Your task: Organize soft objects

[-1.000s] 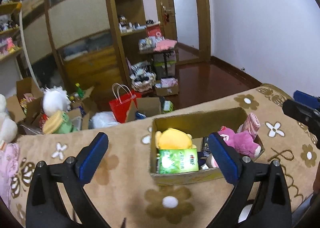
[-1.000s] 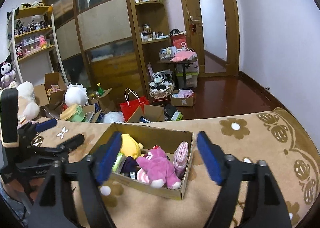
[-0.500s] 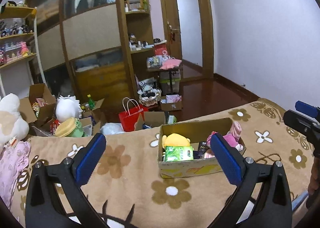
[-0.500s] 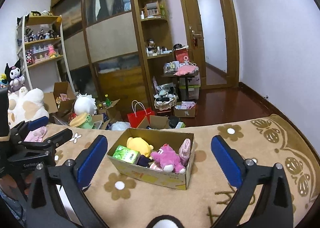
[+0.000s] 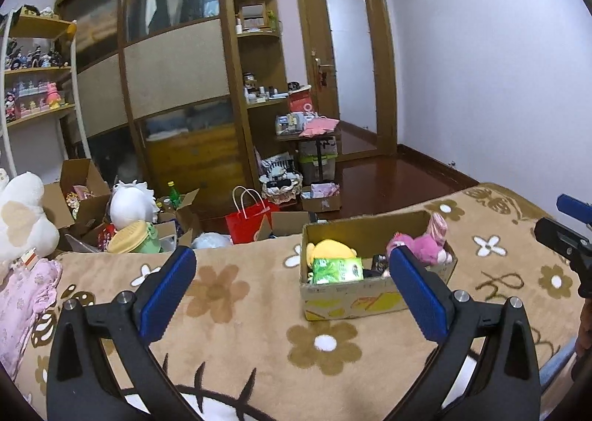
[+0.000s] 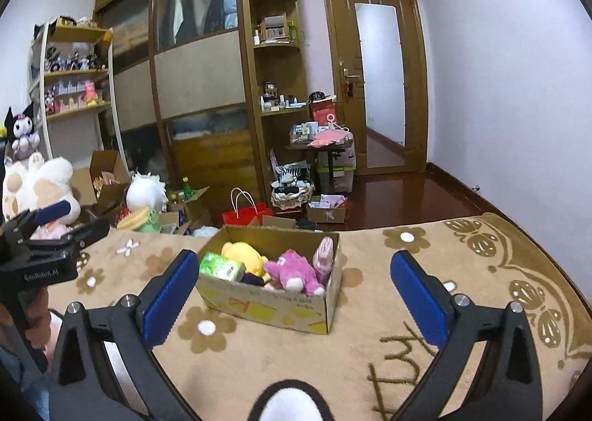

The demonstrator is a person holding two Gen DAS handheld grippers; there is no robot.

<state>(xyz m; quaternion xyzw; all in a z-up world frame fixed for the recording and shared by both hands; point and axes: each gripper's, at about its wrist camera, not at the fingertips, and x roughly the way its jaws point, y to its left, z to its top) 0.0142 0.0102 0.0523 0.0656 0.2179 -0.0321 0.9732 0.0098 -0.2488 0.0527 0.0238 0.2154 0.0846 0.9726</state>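
- While spread wide and gripping nothing, seen from the left wrist: left gripper (image 5: 291, 258) jaws fully apart, only blanket (image 5: 240, 295) between the pads.
  - Cardboard box (image 5: 370, 300) ahead and off to the right on the bed, well apart from the tips, its right half hidden behind the right-hand finger.
  - Long axis of the box running across the view, broad front wall facing the camera.
  - Inside: yellow plush (image 5: 329, 249) and green pack (image 5: 336, 269) at the left end, pink plush (image 5: 421, 245) at the right end, slumped over the rim.
  - Right gripper (image 5: 566, 232) poking in at the far right edge, beyond the box.
- Seen from the right wrist: jaws at their widest, just been opening, nothing between the pads but blanket and the box further off.
  - Box ahead and slightly left of centre, turned askew, one corner pointing toward the camera.
  - Pink plush near the middle of the gap, lying along the box's length; yellow plush and green pack toward the left finger.
  - Left gripper at the left edge, level with the box's far-left end.
- Judged from both: right hand squarer to the pink plush, left hand likelier for the yellow end; straight reach forward and down needed either way.
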